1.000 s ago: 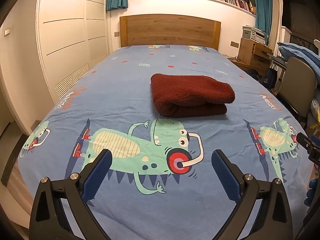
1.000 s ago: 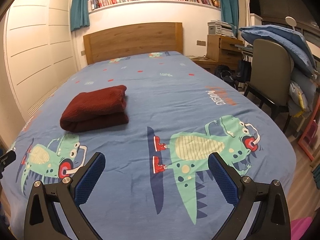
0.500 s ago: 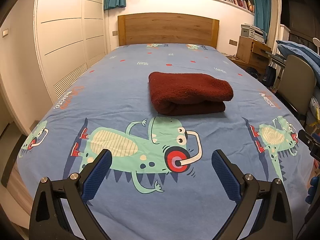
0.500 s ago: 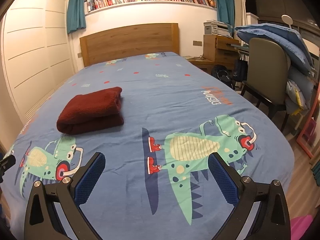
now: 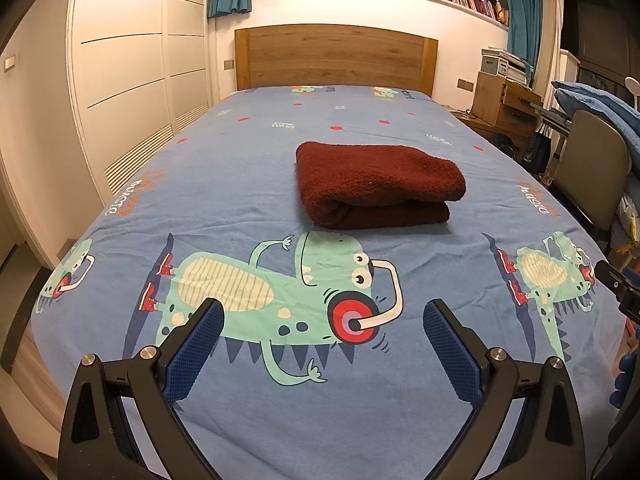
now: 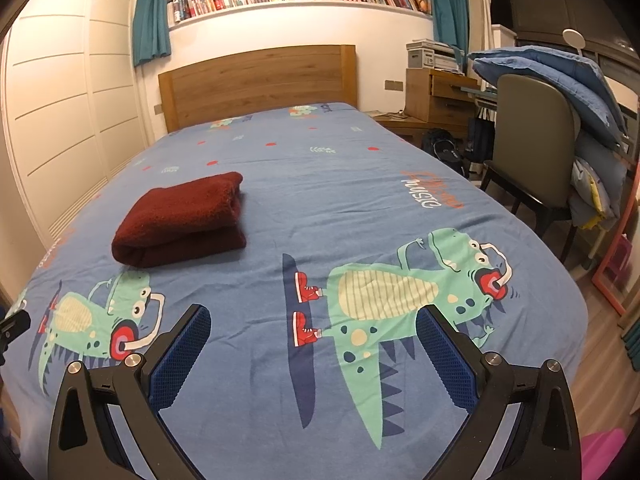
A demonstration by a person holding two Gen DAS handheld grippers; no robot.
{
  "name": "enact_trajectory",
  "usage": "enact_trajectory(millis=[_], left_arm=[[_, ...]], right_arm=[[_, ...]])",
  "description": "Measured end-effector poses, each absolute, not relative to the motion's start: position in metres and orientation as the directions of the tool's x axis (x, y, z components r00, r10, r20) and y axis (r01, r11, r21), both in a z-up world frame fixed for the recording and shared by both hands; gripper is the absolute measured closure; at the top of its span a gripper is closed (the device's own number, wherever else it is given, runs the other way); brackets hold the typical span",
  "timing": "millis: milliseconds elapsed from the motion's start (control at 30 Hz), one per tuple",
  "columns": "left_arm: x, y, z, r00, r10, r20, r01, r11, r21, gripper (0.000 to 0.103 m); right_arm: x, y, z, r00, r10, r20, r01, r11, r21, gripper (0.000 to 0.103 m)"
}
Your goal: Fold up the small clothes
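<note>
A dark red fleece garment (image 5: 376,184) lies folded in a thick bundle on the blue monster-print bedspread (image 5: 248,184), near the bed's middle. It also shows in the right wrist view (image 6: 182,220), at the left. My left gripper (image 5: 322,320) is open and empty, held above the bed's foot, well short of the garment. My right gripper (image 6: 312,324) is open and empty too, over the foot of the bed, to the right of the garment. A bit of the right gripper (image 5: 618,288) shows at the left view's right edge.
A wooden headboard (image 5: 334,58) stands at the far end. White wardrobe doors (image 5: 128,72) run along the left. A chair (image 6: 532,152) piled with blue bedding, a wooden desk (image 6: 438,96) and bags stand to the right of the bed.
Both grippers have drifted slightly, so the garment sits a little lower and further left in the views. Both stay open and the garment has not moved on the bed.
</note>
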State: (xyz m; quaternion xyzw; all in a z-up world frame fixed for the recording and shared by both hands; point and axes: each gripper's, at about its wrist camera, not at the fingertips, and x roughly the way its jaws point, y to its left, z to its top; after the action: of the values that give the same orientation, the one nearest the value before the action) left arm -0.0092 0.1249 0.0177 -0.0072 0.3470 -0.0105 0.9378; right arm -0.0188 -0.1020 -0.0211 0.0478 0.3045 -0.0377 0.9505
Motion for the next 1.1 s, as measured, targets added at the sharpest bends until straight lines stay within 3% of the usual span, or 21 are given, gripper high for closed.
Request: enact_trajectory(millis=[1100], left_arm=[[-0.0105,0.1245,0.0166,0.759,-0.029,-0.651,0.019,1.000,-0.023,0.005]], right_arm=[[-0.0187,-0.1033,-0.0240,0.807,-0.043,-0.588,0.100,0.993,0.066,0.000]])
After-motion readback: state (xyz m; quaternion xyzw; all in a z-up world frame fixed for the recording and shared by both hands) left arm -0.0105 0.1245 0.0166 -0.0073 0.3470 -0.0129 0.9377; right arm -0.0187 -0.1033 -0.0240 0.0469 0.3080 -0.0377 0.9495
